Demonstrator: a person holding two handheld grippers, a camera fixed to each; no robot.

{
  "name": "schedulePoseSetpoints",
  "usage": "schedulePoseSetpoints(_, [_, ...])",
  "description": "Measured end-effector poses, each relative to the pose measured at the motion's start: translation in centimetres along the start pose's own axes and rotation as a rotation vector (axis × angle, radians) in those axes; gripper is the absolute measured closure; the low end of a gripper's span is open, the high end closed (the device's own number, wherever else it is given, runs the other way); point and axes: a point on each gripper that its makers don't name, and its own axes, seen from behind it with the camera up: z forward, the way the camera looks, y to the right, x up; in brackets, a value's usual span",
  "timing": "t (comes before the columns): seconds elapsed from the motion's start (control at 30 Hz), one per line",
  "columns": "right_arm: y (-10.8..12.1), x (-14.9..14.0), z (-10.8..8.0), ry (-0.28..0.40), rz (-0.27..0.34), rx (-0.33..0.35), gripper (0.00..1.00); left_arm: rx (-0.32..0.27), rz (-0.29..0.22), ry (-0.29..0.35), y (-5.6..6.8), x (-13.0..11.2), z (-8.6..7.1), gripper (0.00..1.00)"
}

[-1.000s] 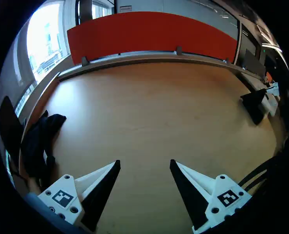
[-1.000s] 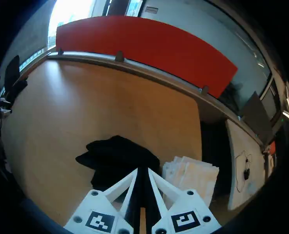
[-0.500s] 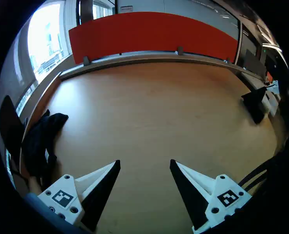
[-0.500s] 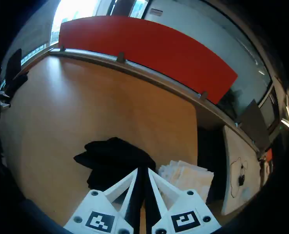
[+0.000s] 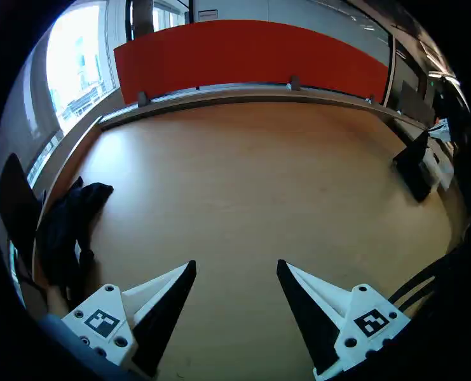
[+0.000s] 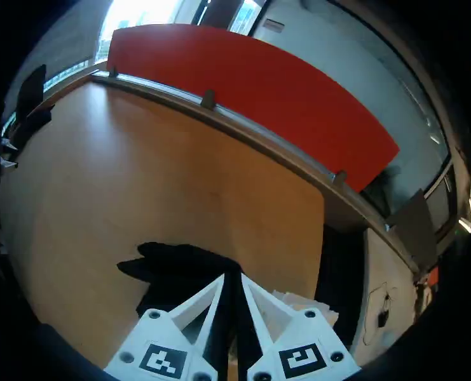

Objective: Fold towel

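At six o'clock in the right gripper view, my right gripper (image 6: 232,276) has its two white, wedge-shaped fingers pressed together, with only a thin dark slit between the black inner pads. The tips sit right over the black towel (image 6: 171,270). I cannot tell whether any cloth is caught between them. The towel is a soft, matte heap with rumpled, uneven edges, lying on the table (image 6: 140,171) and spreading out toward nine o'clock of the tips. Just beside it, toward four o'clock, lies a stack of pale sheets (image 6: 299,301), flat with squared corners.

Over in the left gripper view, my left gripper (image 5: 235,263) is spread wide, its fingers well apart above bare wood and touching nothing. At nine o'clock a dark bundle (image 5: 70,222) of limp fabric slumps at the table's edge, next to a dark chair back (image 5: 11,203).

The table is smooth, light-brown wood grain with a faint sheen. A grey rail runs along its far side, carrying a long red panel (image 5: 254,54) of flat, even colour. Beyond it, bright windows (image 5: 76,63) glare at eleven o'clock, and a pale wall fills the twelve o'clock side.
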Motion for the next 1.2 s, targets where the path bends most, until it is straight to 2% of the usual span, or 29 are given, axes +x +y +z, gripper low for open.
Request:
schedulePoseSetpoints(0.37, [0.0,1.3,0.5,0.01,-0.027,0.01,0.96,0.006,-0.002,-0.001,-0.2,0.0,-0.1,0.06])
schedulePoseSetpoints(0.67, [0.2,-0.2,0.4,-0.01,-0.016,0.008,0.96,0.002,0.003,-0.001,-0.1,0.3,0.1,0.06])
schedulePoseSetpoints(0.87, [0.1,-3.6,0.2,-0.055,0.022,0.005,0.97,0.002,0.003,-0.002,-0.2,0.2,0.0,0.06])
schedulePoseSetpoints(1.2, [-1.5,-11.3,0.1,-0.165,0.132,0.003,0.96,0.006,0.007,-0.008,-0.4,0.0,-0.1,0.06])
